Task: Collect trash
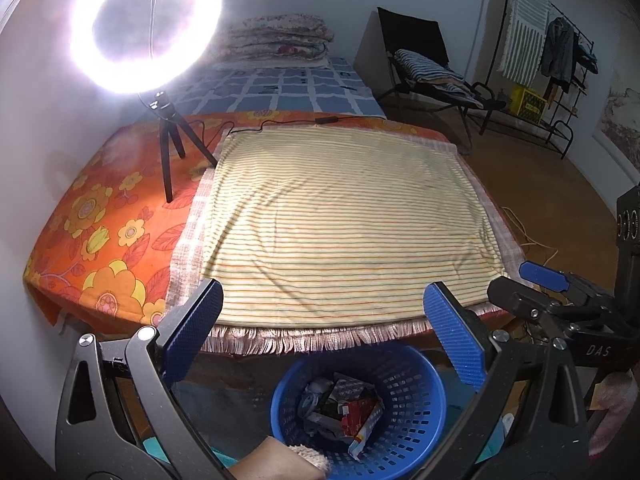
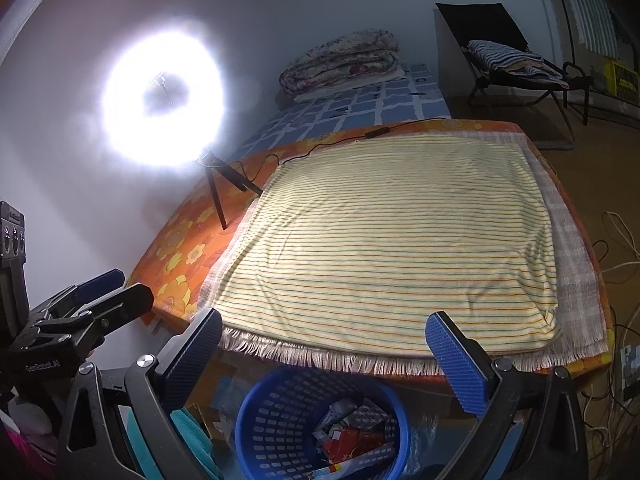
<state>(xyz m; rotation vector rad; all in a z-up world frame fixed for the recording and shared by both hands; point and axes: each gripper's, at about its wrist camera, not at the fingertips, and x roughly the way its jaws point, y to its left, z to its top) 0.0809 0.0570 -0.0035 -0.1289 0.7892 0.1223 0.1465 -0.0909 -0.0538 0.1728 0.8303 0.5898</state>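
My left tongs (image 1: pixel 334 334) have black angular arms, silver screw heads at the pivots and blue cross-hatched pads (image 1: pixel 454 334). My right tongs (image 2: pixel 330 356) look identical; white lettering marks each housing, "DAS" on one, "GenRobot.AI" on the other.

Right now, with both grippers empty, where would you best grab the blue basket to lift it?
Take the blue basket by its top rim, coming straight down from above, one finger inside and one outside. It stands upright with its mouth open, and the rim edge nearest the bed looks free of the trash inside.
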